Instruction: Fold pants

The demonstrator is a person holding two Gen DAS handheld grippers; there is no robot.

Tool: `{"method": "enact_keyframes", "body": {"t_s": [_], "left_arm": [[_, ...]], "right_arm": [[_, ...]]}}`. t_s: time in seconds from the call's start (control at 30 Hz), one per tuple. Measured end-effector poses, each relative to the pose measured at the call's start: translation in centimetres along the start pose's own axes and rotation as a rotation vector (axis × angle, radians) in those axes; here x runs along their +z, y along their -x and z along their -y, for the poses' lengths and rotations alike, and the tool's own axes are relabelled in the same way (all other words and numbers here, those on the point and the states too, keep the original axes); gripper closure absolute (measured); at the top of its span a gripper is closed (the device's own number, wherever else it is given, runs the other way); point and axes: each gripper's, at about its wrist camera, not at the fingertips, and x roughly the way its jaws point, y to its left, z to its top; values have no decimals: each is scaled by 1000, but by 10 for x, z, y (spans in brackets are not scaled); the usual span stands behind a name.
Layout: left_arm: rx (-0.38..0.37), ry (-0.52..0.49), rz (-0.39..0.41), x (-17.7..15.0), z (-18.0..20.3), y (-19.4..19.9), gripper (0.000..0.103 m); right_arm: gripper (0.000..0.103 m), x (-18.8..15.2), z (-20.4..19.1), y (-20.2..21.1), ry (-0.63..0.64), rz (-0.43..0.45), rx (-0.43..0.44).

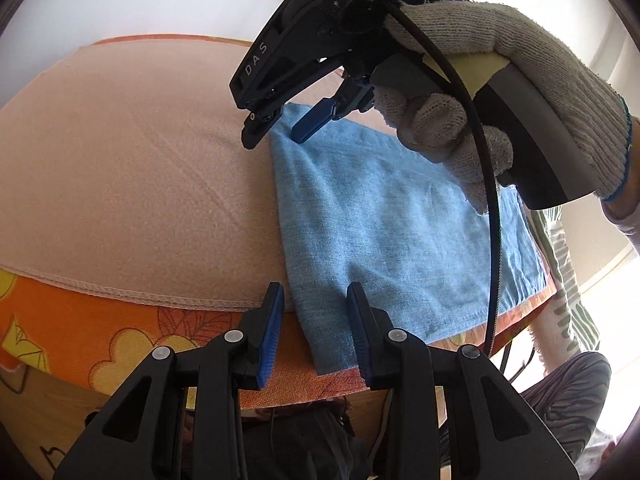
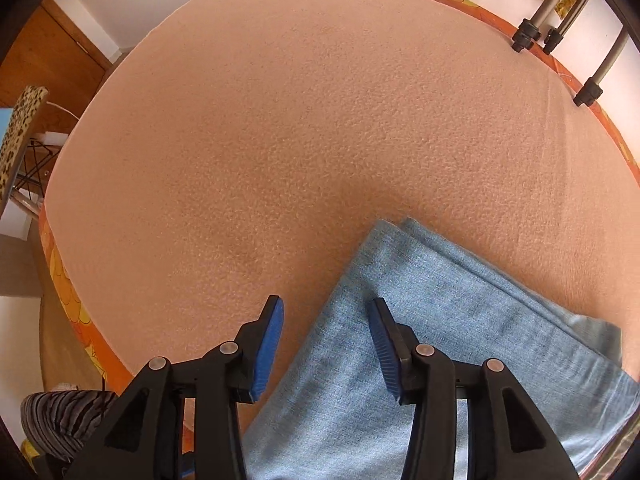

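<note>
Pants (image 1: pixel 384 232) lie folded flat on the bench's pink cover (image 1: pixel 132 168). Right tongs (image 1: pixel 276 128) apart over the far corner, left tongs (image 1: pixel 316 320) apart at the near hem, nothing clamped. Best bet imo: pinch both layers, lift evenly.

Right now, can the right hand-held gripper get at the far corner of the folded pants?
Probably yes: the right hand-held gripper is open directly above the pants corner, one finger on each side of the edge, nothing between.
</note>
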Motion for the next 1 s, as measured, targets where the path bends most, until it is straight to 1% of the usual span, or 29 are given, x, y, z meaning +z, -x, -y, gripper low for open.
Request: {"method": "enact_keyframes", "body": {"t_s": [0.07,0.1,0.17,0.2,0.23,0.27,0.3,0.33,0.37,0.43,0.47,0.5,0.57,0.63,0.77,0.83,0.87,0.9,0.97,1.0], "left_arm": [[-8,7,0,0,-3,1,72],[-10,8,0,0,-4,1,72],[-18,16,0,1,-10,5,72],[-21,20,0,1,-11,7,72],[-23,24,0,1,-12,8,72],[-24,26,-2,2,-14,10,72],[-24,29,-3,4,-16,10,70],[-24,30,-4,5,-16,10,68],[-23,31,-3,7,-18,12,65],[-16,25,-4,11,-16,14,64],[-13,20,-2,12,-14,13,64],[-8,17,-1,14,-14,14,60],[2,18,0,17,-14,14,56],[-6,22,-8,19,-14,13,56],[-48,54,-27,20,-15,8,56],[-64,44,-20,18,-12,8,60],[-63,39,-8,17,-10,9,75],[-56,32,1,17,-8,10,86],[-59,24,25,18,-6,14,89],[-63,27,37,18,-7,16,90]], "right_arm": [[47,0,-8,-3,23,-7,-24],[46,-1,-11,-4,31,-5,-41],[48,-4,-13,-4,37,5,-62],[53,-5,-12,-4,32,10,-67],[60,-6,-10,-3,24,15,-69],[63,-7,-6,-1,13,21,-63],[70,-9,-2,0,0,28,-53],[80,-10,3,1,-12,35,-50],[84,-11,7,3,-22,41,-42],[99,-16,17,8,-51,58,7],[100,-19,21,12,-63,72,29],[102,-22,26,19,-74,93,51],[102,-29,40,35,-111,138,109],[103,-37,53,52,-135,183,168],[103,-47,70,77,-164,239,212],[103,-47,75,82,-171,257,220],[103,-48,78,84,-172,270,216],[103,-49,81,87,-173,280,211],[103,-49,75,88,-176,290,222],[99,-40,77,86,-177,278,225]]}}
